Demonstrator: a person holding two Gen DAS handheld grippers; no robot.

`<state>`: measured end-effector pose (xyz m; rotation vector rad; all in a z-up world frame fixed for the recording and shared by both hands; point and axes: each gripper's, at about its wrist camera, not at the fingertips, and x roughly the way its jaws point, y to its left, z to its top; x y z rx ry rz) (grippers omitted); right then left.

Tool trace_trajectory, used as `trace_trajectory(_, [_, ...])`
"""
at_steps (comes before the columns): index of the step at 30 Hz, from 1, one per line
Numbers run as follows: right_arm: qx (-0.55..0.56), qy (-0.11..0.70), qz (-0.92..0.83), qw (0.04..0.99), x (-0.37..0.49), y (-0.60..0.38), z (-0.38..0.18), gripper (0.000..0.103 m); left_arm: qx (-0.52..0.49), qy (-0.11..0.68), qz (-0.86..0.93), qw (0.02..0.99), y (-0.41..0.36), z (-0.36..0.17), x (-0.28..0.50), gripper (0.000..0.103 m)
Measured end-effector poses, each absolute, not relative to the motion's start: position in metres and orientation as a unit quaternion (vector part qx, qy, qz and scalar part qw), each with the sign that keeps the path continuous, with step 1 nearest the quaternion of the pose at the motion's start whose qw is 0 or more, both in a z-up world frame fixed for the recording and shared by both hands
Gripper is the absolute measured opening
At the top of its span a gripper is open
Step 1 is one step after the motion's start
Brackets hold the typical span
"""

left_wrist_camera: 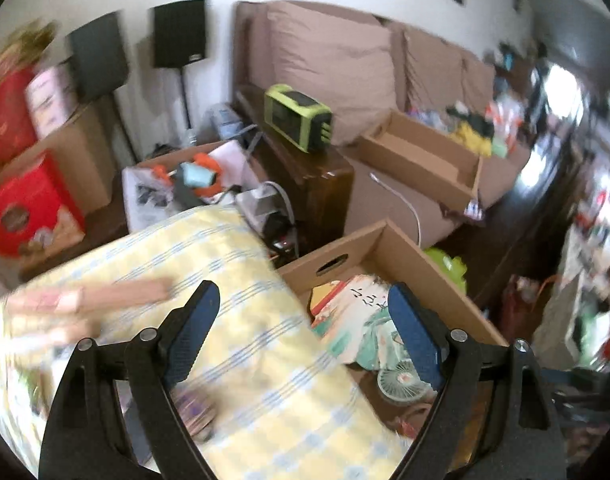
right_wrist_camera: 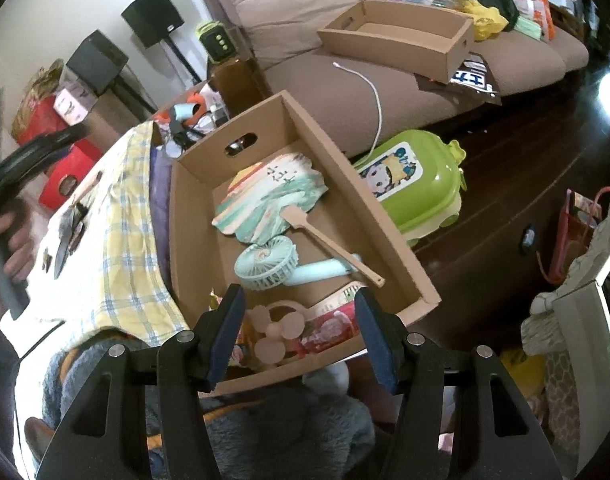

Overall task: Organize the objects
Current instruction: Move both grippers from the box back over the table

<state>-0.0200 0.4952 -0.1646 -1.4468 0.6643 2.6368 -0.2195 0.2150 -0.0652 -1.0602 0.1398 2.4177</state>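
The mint-green plastic handheld fan (right_wrist_camera: 271,266) lies mid-floor in the open brown cardboard box (right_wrist_camera: 389,236), beside the painted paper fan (right_wrist_camera: 265,196). It looks light, rigid and slightly slick; its handle seems the safest hold. Left gripper (left_wrist_camera: 305,332) and right gripper (right_wrist_camera: 301,332) jaws are spread, empty.

1. A cardboard box (right_wrist_camera: 305,200) stands before the sofa (right_wrist_camera: 345,80).
2. In it lie a paper fan (right_wrist_camera: 271,196), a handheld fan (right_wrist_camera: 265,264) nearer the camera, and a small fan (right_wrist_camera: 275,332) nearest.
3. A checked cloth (right_wrist_camera: 121,216) lies just left of the box.
4. A toy suitcase (right_wrist_camera: 417,188) lies right of the box, on the floor.
5. Another box (right_wrist_camera: 401,38) rests on the sofa seat.
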Motion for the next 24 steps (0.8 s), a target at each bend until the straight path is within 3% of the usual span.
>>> trace_trajectory(5, [-0.464,0.220,0.857,0.028,-0.020,0.490,-0.160,0.059,-0.333,0.028,0.928,0.166,0.108,-0.027,-0.195,0.086])
trace_trajectory(15, [-0.456,0.173,0.873,0.022,-0.024,0.462,-0.145,0.059,-0.314,-0.028,0.948,0.033,-0.091,-0.015,-0.144,0.088])
trace_trajectory(19, [-0.471,0.167,0.865,0.032,-0.022,0.456,-0.144,0.059,-0.339,-0.050,0.938,0.053,-0.119,-0.035,-0.133,0.088])
trace_trajectory(24, [-0.485,0.173,0.857,0.003,-0.028,0.428,-0.130,0.059,-0.377,-0.066,0.917,0.112,-0.094,-0.068,-0.131,0.092])
